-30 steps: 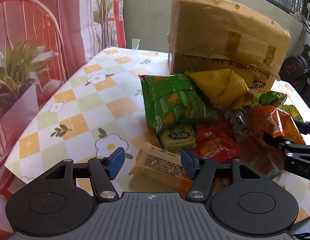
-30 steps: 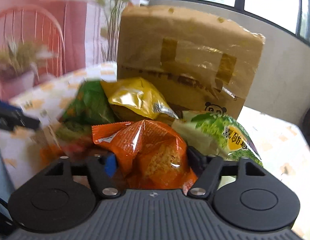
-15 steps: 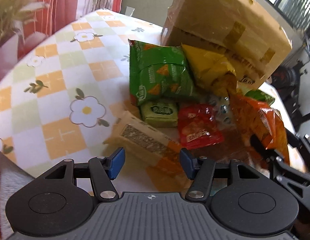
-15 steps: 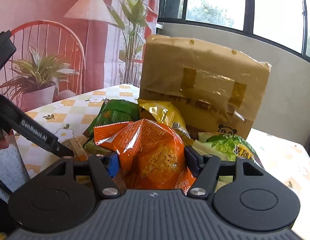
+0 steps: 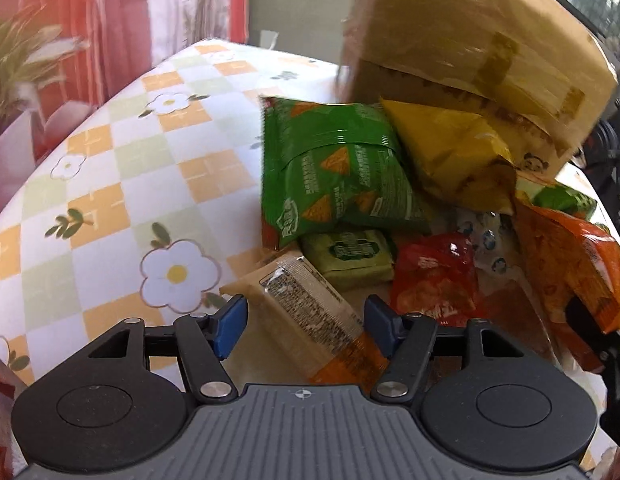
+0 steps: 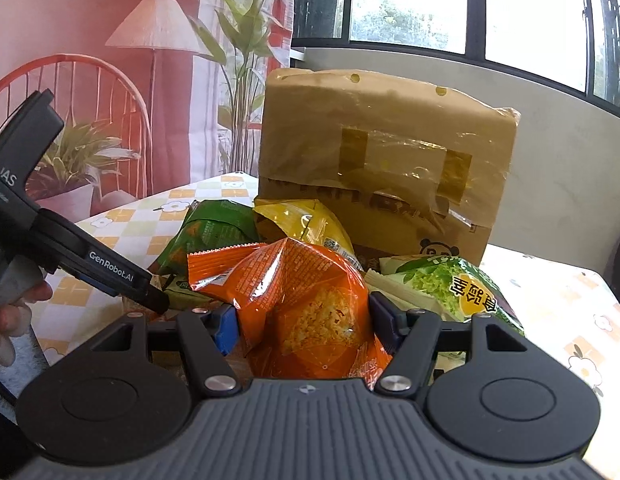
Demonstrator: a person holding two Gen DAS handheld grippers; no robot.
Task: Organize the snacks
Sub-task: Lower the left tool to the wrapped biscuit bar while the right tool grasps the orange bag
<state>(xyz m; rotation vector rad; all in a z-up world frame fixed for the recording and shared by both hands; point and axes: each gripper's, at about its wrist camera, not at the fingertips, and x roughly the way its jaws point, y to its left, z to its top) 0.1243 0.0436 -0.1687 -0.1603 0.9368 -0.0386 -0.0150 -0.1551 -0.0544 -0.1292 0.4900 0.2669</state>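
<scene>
A heap of snack packs lies on the flowered tablecloth [image 5: 109, 200] before a taped cardboard box [image 5: 470, 40]. A flat beige packet [image 5: 297, 292] lies between the fingers of my left gripper [image 5: 305, 326]. Its jaws are opening and the blue pads stand just off the packet's sides. Beyond it are a small green packet [image 5: 350, 256], a red packet [image 5: 434, 280], a green chip bag [image 5: 338, 176] and a yellow bag [image 5: 450, 156]. My right gripper [image 6: 305, 328] is shut on a puffy orange snack bag [image 6: 310, 296], which shows at the right in the left wrist view as an orange bag [image 5: 570, 256].
A light green bag [image 6: 454, 288] leans to the right of the orange one. The left gripper's finger [image 6: 121, 272] and a hand [image 6: 13, 304] reach in from the left. The table's edge curves close on the left, with a printed backdrop [image 6: 109, 80] behind.
My left gripper has come down and nearer over the beige packet, and its jaws stand a little wider. The right gripper turned slightly, still gripping the orange bag.
</scene>
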